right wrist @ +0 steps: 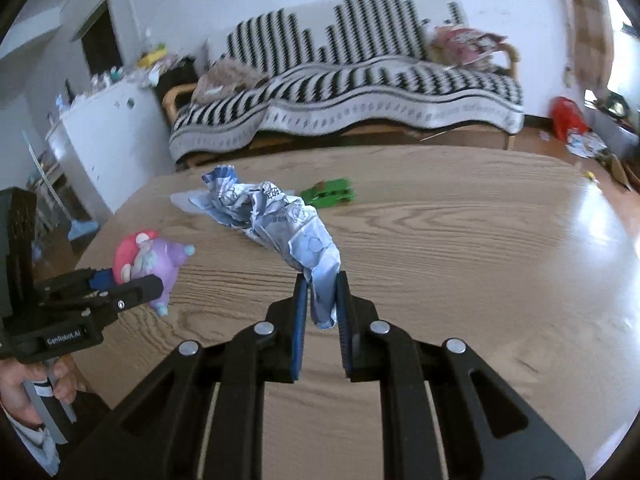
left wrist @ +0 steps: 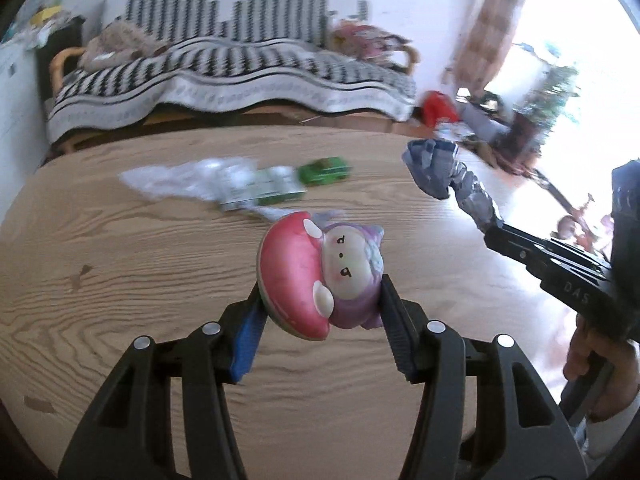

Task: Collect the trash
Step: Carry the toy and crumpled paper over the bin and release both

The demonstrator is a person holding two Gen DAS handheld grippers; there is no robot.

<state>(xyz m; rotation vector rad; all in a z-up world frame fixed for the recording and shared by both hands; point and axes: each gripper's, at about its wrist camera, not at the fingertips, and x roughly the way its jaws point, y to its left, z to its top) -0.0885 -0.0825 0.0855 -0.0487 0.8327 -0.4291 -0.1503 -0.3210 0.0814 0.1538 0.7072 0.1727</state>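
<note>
My left gripper [left wrist: 322, 286] is shut on a pink and purple mushroom toy figure [left wrist: 320, 276] and holds it above the wooden table [left wrist: 120, 280]; the toy also shows in the right wrist view [right wrist: 150, 268]. My right gripper [right wrist: 322, 280] is shut on a crumpled blue-and-white paper wrapper [right wrist: 280, 216], lifted off the table; it shows as a grey wad in the left wrist view [left wrist: 444, 172]. A clear plastic wrapper with a green-white pack [left wrist: 224, 184] lies on the table beyond the toy.
A green toy car [left wrist: 325, 170] sits on the table's far part, also in the right wrist view [right wrist: 330, 192]. A sofa with a black-and-white striped blanket [right wrist: 360, 92] stands behind the table. A white cabinet [right wrist: 108, 136] stands at left. Clutter lies on the floor at right [right wrist: 576, 128].
</note>
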